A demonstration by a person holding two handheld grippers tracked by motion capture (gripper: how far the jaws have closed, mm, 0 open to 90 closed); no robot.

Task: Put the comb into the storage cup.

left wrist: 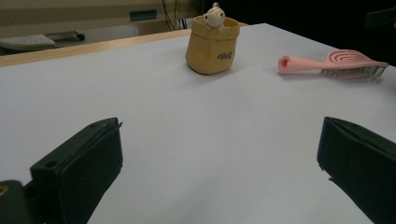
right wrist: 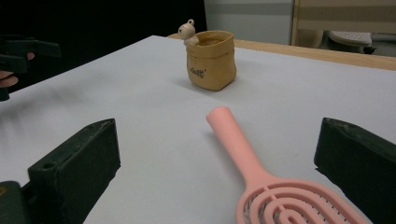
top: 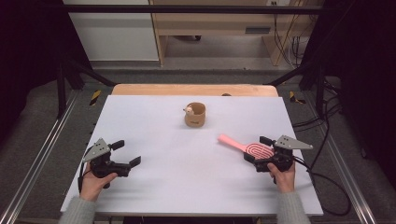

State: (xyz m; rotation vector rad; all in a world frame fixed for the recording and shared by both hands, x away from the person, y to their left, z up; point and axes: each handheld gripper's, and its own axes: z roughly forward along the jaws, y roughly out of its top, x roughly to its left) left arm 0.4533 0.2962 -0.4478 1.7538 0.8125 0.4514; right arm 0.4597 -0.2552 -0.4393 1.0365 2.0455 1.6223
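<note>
A pink hairbrush (top: pixel 233 143) (right wrist: pixel 243 154) (left wrist: pixel 327 63) lies bristles down at the right of the white table (top: pixel 163 177), its handle pointing toward the middle. My right gripper (top: pixel 258 148) (right wrist: pixel 219 140) is open, and the brush head lies between its jaws without either visibly touching it. A tan bag-shaped pot (top: pixel 195 115) (left wrist: pixel 212 46) (right wrist: pixel 211 60) with a small pale figure (top: pixel 188 110) on its rim stands upright at the far centre. My left gripper (top: pixel 127 153) (left wrist: pixel 222 140) is open over bare table at the near left, with nothing between its jaws.
A wooden strip (top: pixel 194 89) runs along the table's far edge. Metal rails (top: pixel 39 154) flank both sides, and cables (top: pixel 327 182) trail off at the right. A wooden cabinet (top: pixel 210 23) stands on the floor beyond. The left gripper (right wrist: pixel 21 53) appears far left in the right gripper view.
</note>
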